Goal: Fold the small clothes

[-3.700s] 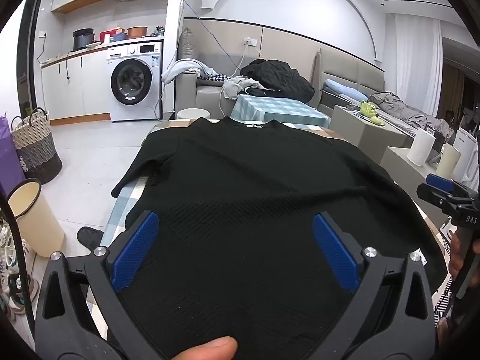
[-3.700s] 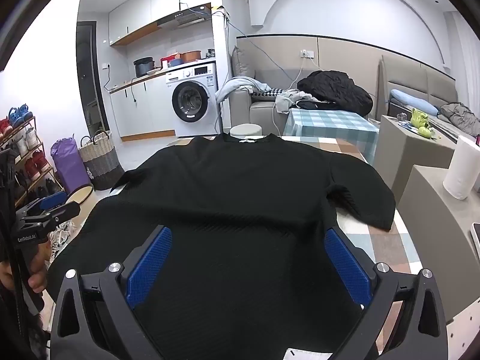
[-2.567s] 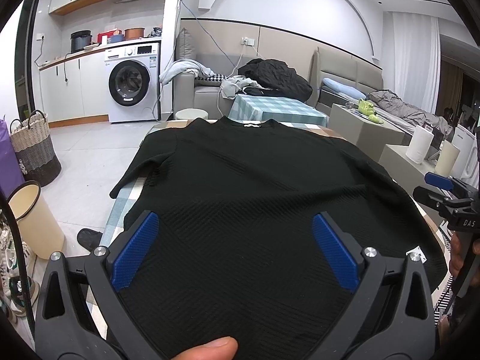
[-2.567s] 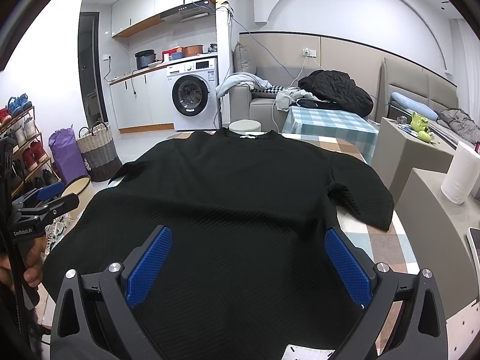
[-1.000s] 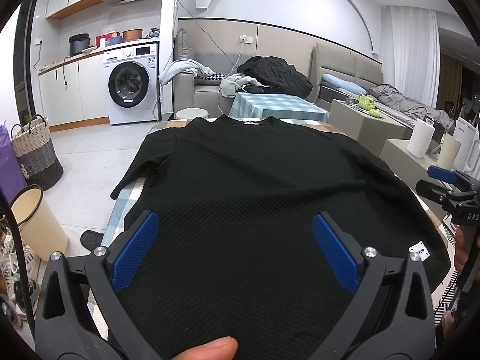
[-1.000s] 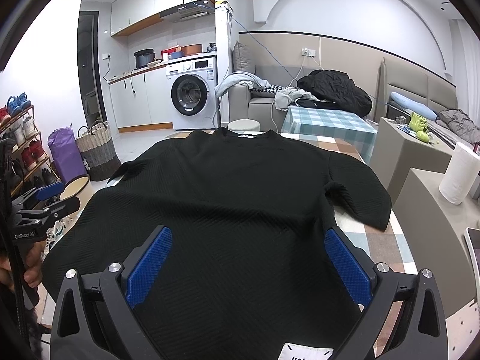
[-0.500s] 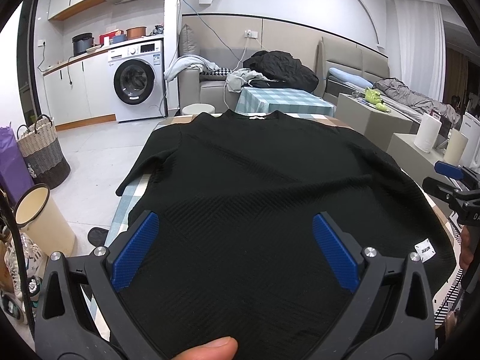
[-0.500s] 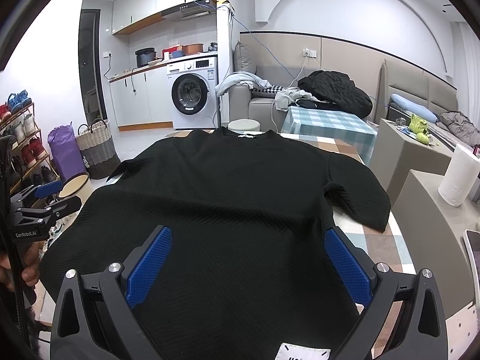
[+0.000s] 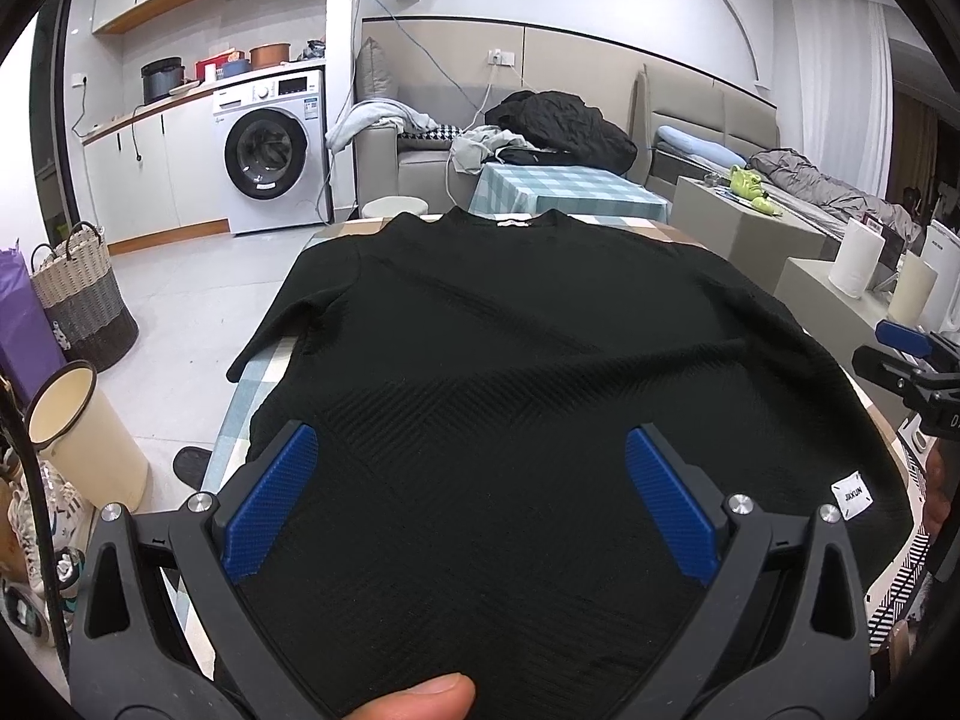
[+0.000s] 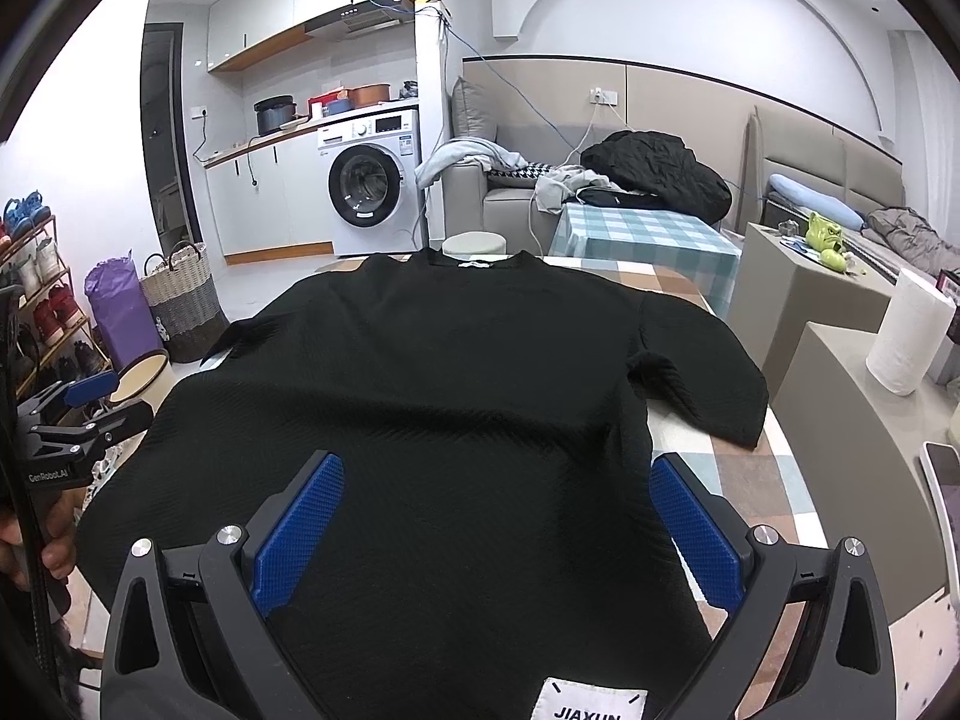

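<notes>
A black textured short-sleeved top lies spread flat on a checked table, collar far from me, hem near me. It also fills the right wrist view. A white label sits on its near right hem corner, also seen in the right wrist view. My left gripper hovers open over the left part of the hem, blue pads wide apart. My right gripper hovers open over the right part of the hem. Neither holds cloth. A thumb shows at the bottom.
A cream bin and a woven basket stand on the floor at left. Grey blocks with paper rolls stand right of the table. A checked side table, sofa and washing machine lie beyond.
Both grippers have drifted slightly, staying open over the hem. The label at the hem corner has come further into view. The top has not been folded.
</notes>
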Demonstrator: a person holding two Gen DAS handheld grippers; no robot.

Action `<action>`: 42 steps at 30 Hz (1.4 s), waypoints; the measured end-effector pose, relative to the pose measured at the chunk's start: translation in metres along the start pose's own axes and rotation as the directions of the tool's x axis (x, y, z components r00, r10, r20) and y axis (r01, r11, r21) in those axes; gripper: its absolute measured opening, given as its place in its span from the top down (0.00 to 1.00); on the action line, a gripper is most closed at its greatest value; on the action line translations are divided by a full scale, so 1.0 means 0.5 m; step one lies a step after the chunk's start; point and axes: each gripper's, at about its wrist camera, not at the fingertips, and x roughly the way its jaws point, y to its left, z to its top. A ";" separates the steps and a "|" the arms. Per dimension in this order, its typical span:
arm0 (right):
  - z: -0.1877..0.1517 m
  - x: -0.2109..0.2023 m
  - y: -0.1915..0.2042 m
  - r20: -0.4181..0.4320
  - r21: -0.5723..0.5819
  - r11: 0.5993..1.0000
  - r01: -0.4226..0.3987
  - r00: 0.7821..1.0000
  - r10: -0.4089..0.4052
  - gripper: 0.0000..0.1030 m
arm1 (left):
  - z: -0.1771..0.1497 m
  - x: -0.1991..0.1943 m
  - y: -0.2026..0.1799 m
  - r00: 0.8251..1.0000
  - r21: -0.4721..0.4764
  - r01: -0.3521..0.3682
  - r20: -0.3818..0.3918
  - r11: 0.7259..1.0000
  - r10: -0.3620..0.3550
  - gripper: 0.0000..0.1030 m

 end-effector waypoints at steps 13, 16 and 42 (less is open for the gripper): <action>0.022 0.025 -0.005 -0.026 0.011 1.000 0.009 1.000 -0.009 0.00 | 0.014 0.034 0.022 0.999 -0.025 -0.011 -0.052 1.000 0.009 0.01; 0.030 0.034 -0.005 -0.040 0.014 1.000 0.012 0.999 -0.012 0.00 | 0.024 0.046 0.031 0.998 -0.035 -0.009 -0.057 0.999 0.007 0.01; 0.146 0.148 -0.087 -0.093 0.133 0.990 0.040 0.995 -0.027 0.00 | 0.173 0.172 0.119 0.994 -0.053 -0.053 -0.103 0.997 0.047 0.01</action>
